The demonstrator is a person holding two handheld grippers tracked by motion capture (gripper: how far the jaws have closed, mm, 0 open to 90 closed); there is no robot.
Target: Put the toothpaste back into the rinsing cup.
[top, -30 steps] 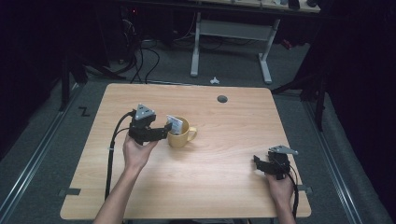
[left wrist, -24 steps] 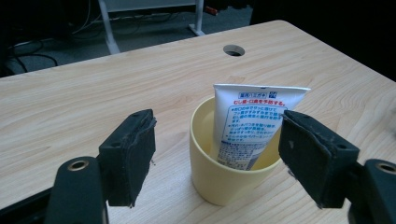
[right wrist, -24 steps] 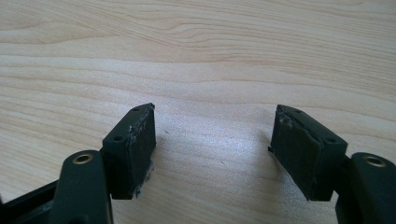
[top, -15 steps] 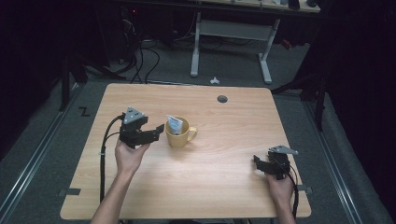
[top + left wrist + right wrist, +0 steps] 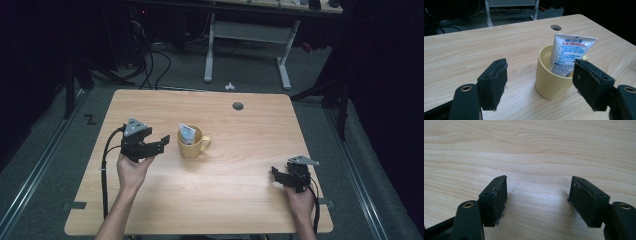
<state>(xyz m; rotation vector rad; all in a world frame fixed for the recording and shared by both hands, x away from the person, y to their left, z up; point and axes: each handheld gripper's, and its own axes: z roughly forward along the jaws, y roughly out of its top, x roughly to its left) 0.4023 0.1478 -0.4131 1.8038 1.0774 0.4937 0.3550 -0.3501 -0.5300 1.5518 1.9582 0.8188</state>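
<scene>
A yellow mug (image 5: 191, 144) is seen standing upright on the wooden table (image 5: 225, 200), a little to the nine o'clock side of the table's middle in the high view. A white tube (image 5: 187, 134) is held inside it, stood on end and leaned against the mug's rim toward ten o'clock, with its flat crimped end uppermost and well above the rim. In the left gripper view the tube (image 5: 569, 53) is shown to carry blue and red printed text on a white ground, and the mug (image 5: 554, 75) is seen as pale yellow, smooth and glossy. The mug's handle (image 5: 205, 144) is pointed toward three o'clock in the high view.

The left gripper (image 5: 159, 143) is held just to the nine o'clock side of the mug, apart from it, with its jaws spread wide and nothing between the pads. The right gripper (image 5: 278, 176) is rested low near the table's edge at about four o'clock, well apart from the mug; its jaws are likewise spread wide over bare wood. A round cable hole (image 5: 238, 106) is seen in the tabletop toward twelve o'clock.
</scene>
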